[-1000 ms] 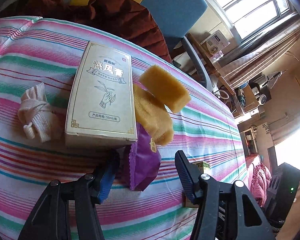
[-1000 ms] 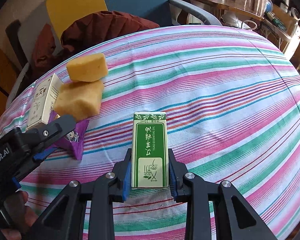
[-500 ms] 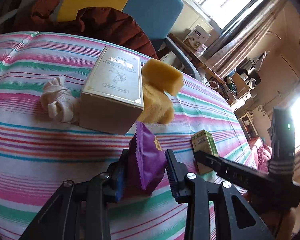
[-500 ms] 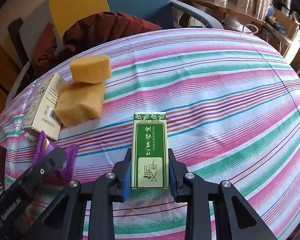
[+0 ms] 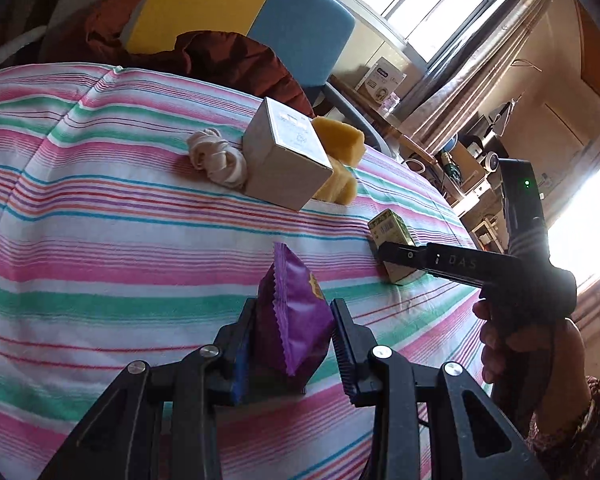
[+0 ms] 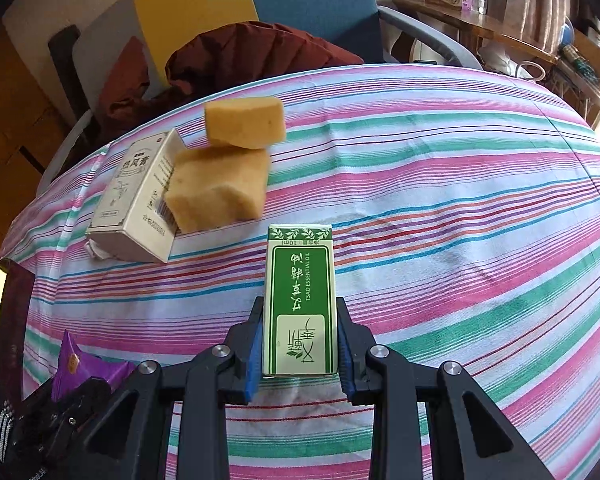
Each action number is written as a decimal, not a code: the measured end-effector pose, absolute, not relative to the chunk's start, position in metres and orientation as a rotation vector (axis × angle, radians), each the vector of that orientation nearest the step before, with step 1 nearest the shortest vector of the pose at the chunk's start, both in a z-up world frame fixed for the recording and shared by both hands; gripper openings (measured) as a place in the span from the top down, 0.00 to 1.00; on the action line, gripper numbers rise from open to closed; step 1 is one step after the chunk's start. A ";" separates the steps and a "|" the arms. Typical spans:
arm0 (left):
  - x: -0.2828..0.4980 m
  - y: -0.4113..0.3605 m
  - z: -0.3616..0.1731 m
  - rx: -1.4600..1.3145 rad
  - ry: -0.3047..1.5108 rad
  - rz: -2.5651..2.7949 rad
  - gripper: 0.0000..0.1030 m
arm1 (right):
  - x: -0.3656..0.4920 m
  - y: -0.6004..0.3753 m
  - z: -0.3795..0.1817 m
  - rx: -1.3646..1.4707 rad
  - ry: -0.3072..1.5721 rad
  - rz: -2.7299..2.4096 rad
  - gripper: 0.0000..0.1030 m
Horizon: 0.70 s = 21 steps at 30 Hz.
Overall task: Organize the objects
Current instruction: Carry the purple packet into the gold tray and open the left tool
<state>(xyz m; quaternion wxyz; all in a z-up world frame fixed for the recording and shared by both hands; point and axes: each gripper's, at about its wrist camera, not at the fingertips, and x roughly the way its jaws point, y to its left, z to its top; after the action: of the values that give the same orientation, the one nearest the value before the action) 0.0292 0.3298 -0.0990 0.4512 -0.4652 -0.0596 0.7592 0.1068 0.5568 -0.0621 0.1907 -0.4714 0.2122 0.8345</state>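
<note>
The left tongs (image 5: 294, 344) were shut on a purple snack packet (image 5: 294, 316), holding it up just above the striped worktop (image 5: 100, 240). The packet looked light, soft and crinkly, so a gentle squeeze around its puffy middle would probably be best. The right tongs (image 6: 299, 346) were squeezed tight on the green essential oil box (image 6: 300, 300), gripping its two long sides near the bottom end. That box looked stiff and light, but thin card could dent. At about 11 o'clock from it lay a white ointment box (image 6: 140, 200) with two yellow sponges (image 6: 220, 192) touching it. A cream cloth knot (image 5: 218, 158) sat beside that box.
</note>
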 end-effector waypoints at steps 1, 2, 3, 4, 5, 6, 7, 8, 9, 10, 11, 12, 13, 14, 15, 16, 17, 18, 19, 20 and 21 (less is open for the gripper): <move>0.030 0.324 -0.098 -1.150 -0.152 1.877 0.66 | 0.106 0.556 -0.062 -1.328 0.589 2.351 0.70; 0.031 0.319 -0.098 -1.151 -0.156 1.878 0.66 | 0.103 0.556 -0.064 -1.332 0.580 2.359 0.70; 0.031 0.315 -0.098 -1.153 -0.161 1.880 0.66 | 0.107 0.547 -0.060 -1.335 0.569 2.366 0.70; 0.031 0.309 -0.097 -1.156 -0.164 1.884 0.66 | 0.107 0.543 -0.059 -1.337 0.557 2.374 0.70; 0.031 0.306 -0.096 -1.159 -0.167 1.889 0.66 | 0.107 0.539 -0.057 -1.339 0.546 2.382 0.70; 0.032 0.302 -0.096 -1.161 -0.170 1.893 0.66 | 0.107 0.535 -0.056 -1.340 0.532 2.390 0.70; 0.031 0.297 -0.096 -1.164 -0.173 1.895 0.66 | 0.107 0.531 -0.055 -1.340 0.516 2.398 0.70; 0.032 0.293 -0.095 -1.167 -0.178 1.898 0.66 | 0.107 0.528 -0.054 -1.339 0.497 2.406 0.70; 0.032 0.289 -0.095 -1.169 -0.181 1.901 0.66 | 0.107 0.525 -0.053 -1.337 0.475 2.413 0.70; 0.033 0.284 -0.095 -1.170 -0.182 1.904 0.66 | 0.105 0.523 -0.053 -1.335 0.452 2.420 0.70; 0.034 0.279 -0.095 -1.170 -0.183 1.908 0.66 | 0.102 0.522 -0.053 -1.332 0.432 2.426 0.70; 0.034 0.276 -0.094 -1.172 -0.186 1.911 0.66 | 0.102 0.520 -0.051 -1.326 0.413 2.435 0.70; 0.035 0.272 -0.095 -1.174 -0.194 1.912 0.66 | 0.097 0.520 -0.051 -1.321 0.398 2.444 0.70; 0.035 0.268 -0.094 -1.176 -0.202 1.915 0.66 | 0.097 0.518 -0.049 -1.313 0.382 2.455 0.70; 0.035 0.264 -0.094 -1.178 -0.212 1.917 0.66 | 0.099 0.517 -0.046 -1.304 0.369 2.465 0.70; 0.035 0.260 -0.093 -1.177 -0.220 1.919 0.66 | 0.099 0.515 -0.044 -1.295 0.361 2.475 0.70; 0.035 0.256 -0.092 -1.174 -0.226 1.923 0.66 | 0.098 0.512 -0.042 -1.288 0.353 2.487 0.70; 0.036 0.253 -0.091 -1.169 -0.229 1.929 0.66 | 0.099 0.510 -0.040 -1.281 0.343 2.501 0.70; 0.035 0.249 -0.089 -1.161 -0.232 1.935 0.66 | 0.099 0.506 -0.038 -1.273 0.332 2.515 0.70; 0.036 0.245 -0.086 -1.148 -0.233 1.943 0.66 | 0.099 0.502 -0.037 -1.267 0.320 2.531 0.70; 0.036 0.241 -0.084 -1.137 -0.231 1.951 0.66 | 0.099 0.498 -0.035 -1.259 0.306 2.552 0.70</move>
<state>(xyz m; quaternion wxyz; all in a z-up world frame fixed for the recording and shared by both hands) 0.0358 0.2410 -0.0843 0.4221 -0.4539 -0.0923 0.7793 0.0988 0.4983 -0.0352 0.1395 -0.4357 0.1058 0.8829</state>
